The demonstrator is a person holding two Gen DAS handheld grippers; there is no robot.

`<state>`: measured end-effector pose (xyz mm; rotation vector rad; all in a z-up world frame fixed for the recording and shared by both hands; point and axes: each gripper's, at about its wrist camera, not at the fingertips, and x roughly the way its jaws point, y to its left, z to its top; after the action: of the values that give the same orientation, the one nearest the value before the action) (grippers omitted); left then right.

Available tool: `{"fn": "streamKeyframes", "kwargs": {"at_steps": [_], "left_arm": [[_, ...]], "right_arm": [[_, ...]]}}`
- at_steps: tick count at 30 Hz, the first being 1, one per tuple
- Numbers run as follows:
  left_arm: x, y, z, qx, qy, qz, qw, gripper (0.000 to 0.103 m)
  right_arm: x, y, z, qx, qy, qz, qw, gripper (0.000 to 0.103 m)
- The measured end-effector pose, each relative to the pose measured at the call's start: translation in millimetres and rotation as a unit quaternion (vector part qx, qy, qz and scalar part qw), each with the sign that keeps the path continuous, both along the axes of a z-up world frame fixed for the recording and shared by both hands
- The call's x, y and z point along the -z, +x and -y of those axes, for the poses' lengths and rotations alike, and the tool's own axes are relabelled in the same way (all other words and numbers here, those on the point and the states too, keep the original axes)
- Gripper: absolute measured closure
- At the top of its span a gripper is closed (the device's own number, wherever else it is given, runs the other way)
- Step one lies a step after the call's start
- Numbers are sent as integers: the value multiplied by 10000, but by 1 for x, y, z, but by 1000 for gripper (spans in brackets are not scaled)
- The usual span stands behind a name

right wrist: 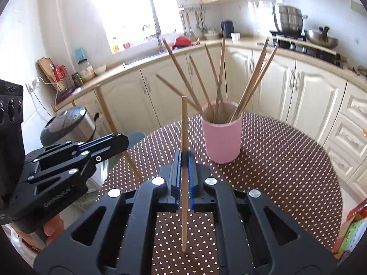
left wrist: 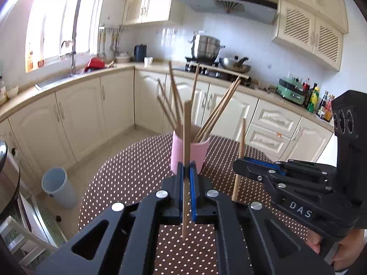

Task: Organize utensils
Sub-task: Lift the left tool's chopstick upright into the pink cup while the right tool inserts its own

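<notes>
On the round table with the dotted brown cloth (right wrist: 286,167), a pink cup (right wrist: 221,137) is standing and holding several wooden chopsticks (right wrist: 220,73) that are leaning outward. Above the cloth, in front of the cup, the left gripper (left wrist: 187,167) is pinching one upright chopstick (left wrist: 187,137) between its closed jaws. The right gripper (right wrist: 184,158) is gripping another chopstick (right wrist: 184,171) in the same way, jaws closed on it, beside the left one.
</notes>
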<state>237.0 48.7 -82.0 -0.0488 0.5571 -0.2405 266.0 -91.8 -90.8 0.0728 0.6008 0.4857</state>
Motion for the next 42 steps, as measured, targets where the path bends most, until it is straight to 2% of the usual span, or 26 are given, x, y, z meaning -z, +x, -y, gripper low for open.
{"fn": "streamKeyframes", "kwargs": {"at_steps": [5,10,20,32,42], "left_arm": [[-17,-10,14,-16,56,315,9995,98],[-36,-16,29,-17,165,669,9976,98],[-70,-10,48,183,99,1432,9895,98],[-87,34,69,181,153,1718,9849,97],[-85,70,68,28,166,1697,9854,97]], "right_arm": [[-18,-13,13,113,148,407,9990,97],[-31,-18,24,152,234,597,9978,97],[-51,-18,38,300,314,896,9950,97],[-64,15,52,441,312,1062,9929,97],[-58,37,55,476,316,1003,9933,97]]}}
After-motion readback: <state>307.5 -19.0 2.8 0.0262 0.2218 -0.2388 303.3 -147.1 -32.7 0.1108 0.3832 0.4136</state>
